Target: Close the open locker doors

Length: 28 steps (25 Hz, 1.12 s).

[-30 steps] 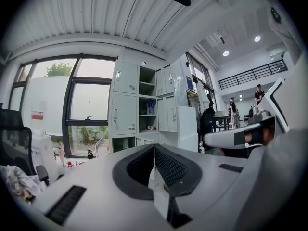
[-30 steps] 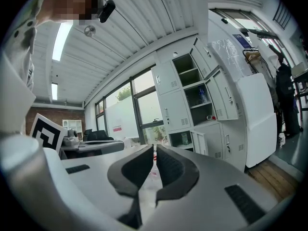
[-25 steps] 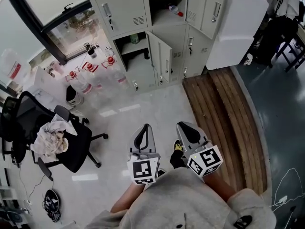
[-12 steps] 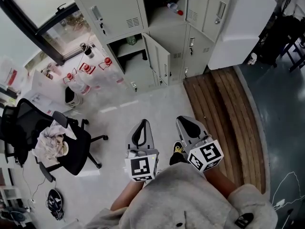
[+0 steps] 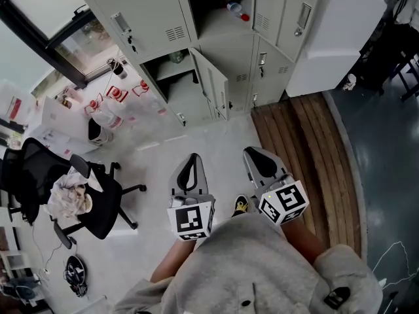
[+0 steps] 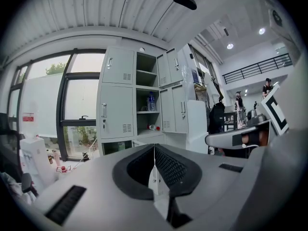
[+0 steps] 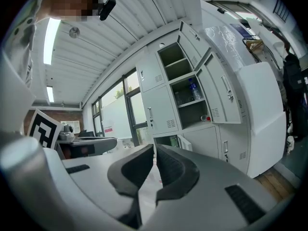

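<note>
The locker bank (image 5: pixel 163 18) fills the upper centre of the head view: flat grey sheet metal with louvred vents and upright bar handles. To its right stands a plain white box-shaped cabinet (image 5: pixel 334 38), with a strip of brown wooden planks (image 5: pixel 308 156) below it. A black swivel chair (image 5: pixel 85 195) draped with crumpled cloth sits at lower left. One lower locker door (image 5: pixel 215 87) stands swung out, edge-on toward me. An upper locker door (image 5: pixel 298 15) also hangs open beside a shelf bearing a red-capped bottle (image 5: pixel 237 10). My left gripper (image 5: pixel 192 157) and right gripper (image 5: pixel 252 150) are smooth grey moulded shells with black cross-hatched pads. I hold them side by side before my torso, roughly level, aimed at the lockers and well apart from them. The jaws of both are closed together, with nothing between them.
</note>
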Available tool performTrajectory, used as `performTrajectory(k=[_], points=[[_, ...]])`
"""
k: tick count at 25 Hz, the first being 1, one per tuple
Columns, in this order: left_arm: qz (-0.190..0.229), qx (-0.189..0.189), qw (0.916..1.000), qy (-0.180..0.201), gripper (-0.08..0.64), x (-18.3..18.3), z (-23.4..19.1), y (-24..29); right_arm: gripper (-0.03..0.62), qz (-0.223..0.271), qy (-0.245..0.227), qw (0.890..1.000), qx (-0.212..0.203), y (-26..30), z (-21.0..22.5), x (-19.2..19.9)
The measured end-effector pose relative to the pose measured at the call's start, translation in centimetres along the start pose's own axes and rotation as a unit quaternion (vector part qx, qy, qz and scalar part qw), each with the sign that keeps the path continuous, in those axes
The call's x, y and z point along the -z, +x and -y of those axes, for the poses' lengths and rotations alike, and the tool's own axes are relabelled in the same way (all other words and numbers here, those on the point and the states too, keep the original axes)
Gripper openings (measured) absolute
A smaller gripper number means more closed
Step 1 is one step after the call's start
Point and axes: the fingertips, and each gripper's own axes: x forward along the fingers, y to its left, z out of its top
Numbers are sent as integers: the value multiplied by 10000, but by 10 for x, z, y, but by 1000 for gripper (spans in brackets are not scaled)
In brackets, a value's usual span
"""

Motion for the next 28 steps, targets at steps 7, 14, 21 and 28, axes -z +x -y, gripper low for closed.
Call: performTrajectory(k=[7,14,21,28], points=[[-89,-207,9997,1,12,3,6,23,41,-39,14,9999,-126,14,34,-2],[36,-374,9992,164,12,-12,6,43,41,-35,-84,9997,-218,27,61,-9],[78,-508,9984,227,12,-16,5,42,41,80,-194,9997,-125,32,85,-22],[93,-475,9986,218,12,-13,-6,50,41,63,-287,9996,51,41,101,-24]])
